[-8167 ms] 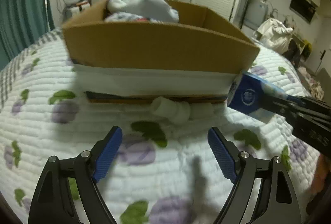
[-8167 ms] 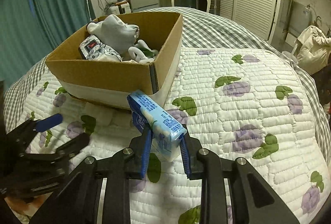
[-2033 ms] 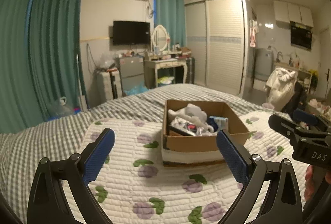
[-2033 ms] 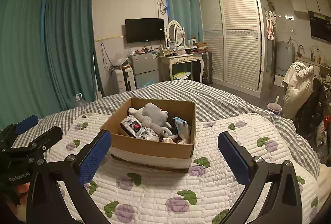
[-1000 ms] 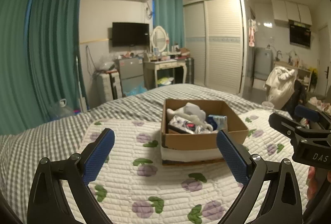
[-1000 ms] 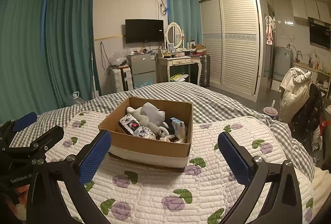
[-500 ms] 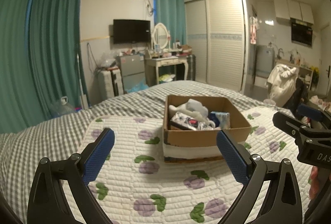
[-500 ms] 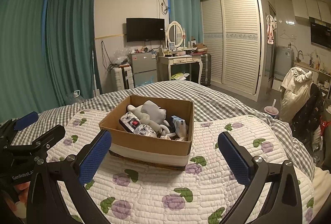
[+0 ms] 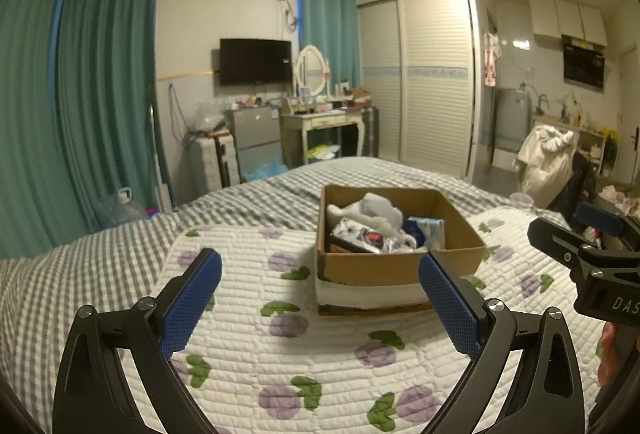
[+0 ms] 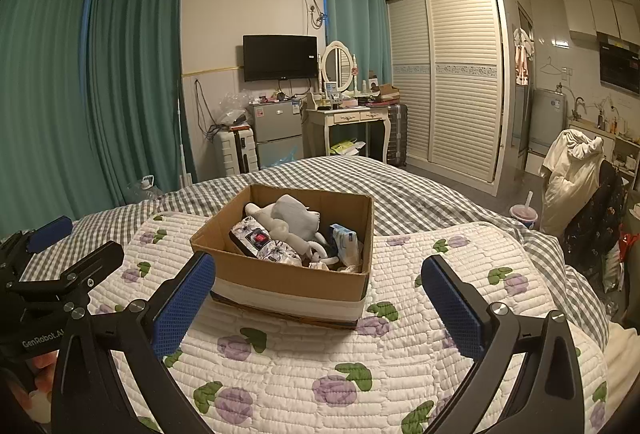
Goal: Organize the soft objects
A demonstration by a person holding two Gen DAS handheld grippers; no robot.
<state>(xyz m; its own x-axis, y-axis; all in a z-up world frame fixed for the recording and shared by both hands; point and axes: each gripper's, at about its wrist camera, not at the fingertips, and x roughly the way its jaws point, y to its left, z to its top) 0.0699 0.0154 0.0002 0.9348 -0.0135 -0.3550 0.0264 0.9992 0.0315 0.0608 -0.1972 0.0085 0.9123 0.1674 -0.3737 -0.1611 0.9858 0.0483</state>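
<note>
A cardboard box (image 9: 400,266) stands on the quilted bed cover and also shows in the right wrist view (image 10: 288,280). It holds a grey plush toy (image 10: 294,215), a patterned soft pack (image 10: 264,244) and a blue tissue pack (image 10: 346,242), which also shows in the left wrist view (image 9: 428,232). My left gripper (image 9: 320,306) is open and empty, held back from the box. My right gripper (image 10: 318,302) is open and empty, also back from the box.
The white quilt with purple flowers (image 9: 288,354) covers the bed over a grey checked sheet (image 10: 420,193). Green curtains (image 10: 80,93), a small fridge (image 10: 276,137), a dressing table (image 10: 352,117) and a wardrobe (image 10: 448,73) stand beyond the bed. A chair with clothes (image 10: 576,173) is at the right.
The right gripper earlier held the blue tissue pack beside the box; the pack now lies in the box. Both grippers have pulled back and up, open. Over the last second the views barely shift.
</note>
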